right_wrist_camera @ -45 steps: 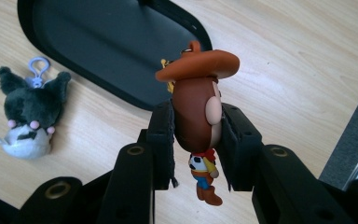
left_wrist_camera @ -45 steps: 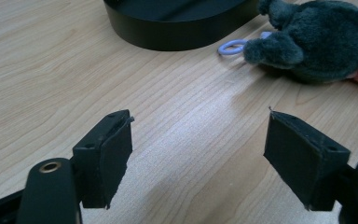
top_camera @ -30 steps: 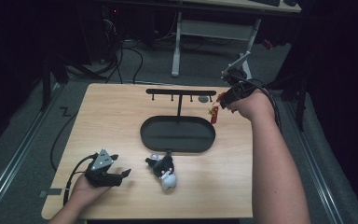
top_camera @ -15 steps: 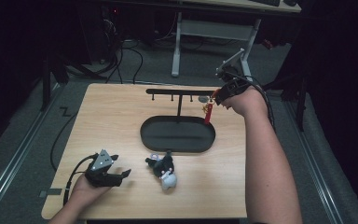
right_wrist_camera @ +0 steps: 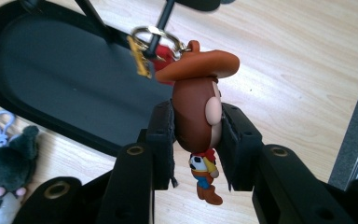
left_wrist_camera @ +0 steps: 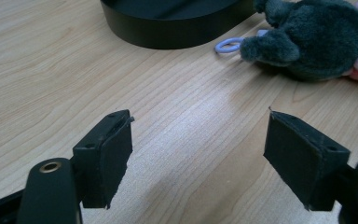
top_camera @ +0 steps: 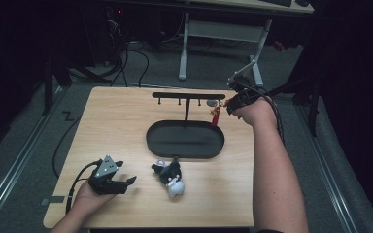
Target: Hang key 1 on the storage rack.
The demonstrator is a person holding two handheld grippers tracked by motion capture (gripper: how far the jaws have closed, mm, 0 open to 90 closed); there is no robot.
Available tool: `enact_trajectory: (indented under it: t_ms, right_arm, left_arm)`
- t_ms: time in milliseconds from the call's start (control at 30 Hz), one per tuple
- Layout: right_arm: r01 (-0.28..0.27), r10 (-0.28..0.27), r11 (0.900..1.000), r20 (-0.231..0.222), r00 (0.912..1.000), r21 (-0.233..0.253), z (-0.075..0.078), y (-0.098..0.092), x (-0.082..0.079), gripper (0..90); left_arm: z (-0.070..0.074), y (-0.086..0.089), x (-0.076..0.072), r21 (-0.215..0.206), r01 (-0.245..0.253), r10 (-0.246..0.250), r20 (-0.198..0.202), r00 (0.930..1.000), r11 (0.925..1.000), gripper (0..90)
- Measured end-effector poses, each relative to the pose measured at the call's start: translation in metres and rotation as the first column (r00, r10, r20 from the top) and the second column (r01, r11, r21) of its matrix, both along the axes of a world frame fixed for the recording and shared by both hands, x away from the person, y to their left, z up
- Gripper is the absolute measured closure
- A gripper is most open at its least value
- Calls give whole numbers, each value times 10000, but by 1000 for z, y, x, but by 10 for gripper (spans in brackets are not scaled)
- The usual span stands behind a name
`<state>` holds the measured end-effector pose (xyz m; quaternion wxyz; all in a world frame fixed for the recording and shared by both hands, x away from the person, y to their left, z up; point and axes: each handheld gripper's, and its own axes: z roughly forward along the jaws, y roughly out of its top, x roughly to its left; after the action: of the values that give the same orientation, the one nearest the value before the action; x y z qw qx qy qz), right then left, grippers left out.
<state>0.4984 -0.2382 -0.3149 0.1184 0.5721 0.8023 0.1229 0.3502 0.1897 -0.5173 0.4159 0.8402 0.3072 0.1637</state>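
One plush toy (top_camera: 170, 177) near tray (top_camera: 155, 145), cowboy keychain (right_wrist_camera: 198, 100) gripped beside rack (top_camera: 188, 95)

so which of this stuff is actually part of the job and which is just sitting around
In the job:
- cowboy keychain, clamped in the right gripper
- black hook stand
- its oval tray

Lying about:
- plush toy, loose on the table
- left gripper, open and holding nothing
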Motion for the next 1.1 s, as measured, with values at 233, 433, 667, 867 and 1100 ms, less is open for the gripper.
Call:
enact_trajectory:
  t_ms: [233,433,667,867,1100]
  right_arm:
    - [186,-186,9995,-3,9998,235,-25,-7,-2,679]
    - [291,-292,9989,18,9996,361,-38,-11,-3,666]
    - [446,-449,9962,35,9990,751,-44,-11,-4,552]
    - [300,-317,9961,192,9993,825,-47,-8,-14,515]
    - [-141,92,9955,520,9986,937,-58,-7,-43,471]
  left_arm:
    - [0,-2,-1,47,34,-34,21,10000,10000,238]
    - [0,-2,-1,59,34,-34,19,10000,10000,238]
    - [0,-2,-1,45,18,-18,33,10000,10000,239]
    - [0,-3,-1,91,89,-89,-22,10000,9999,244]
    - [3,-7,-2,-44,110,-110,-77,9999,9999,288]
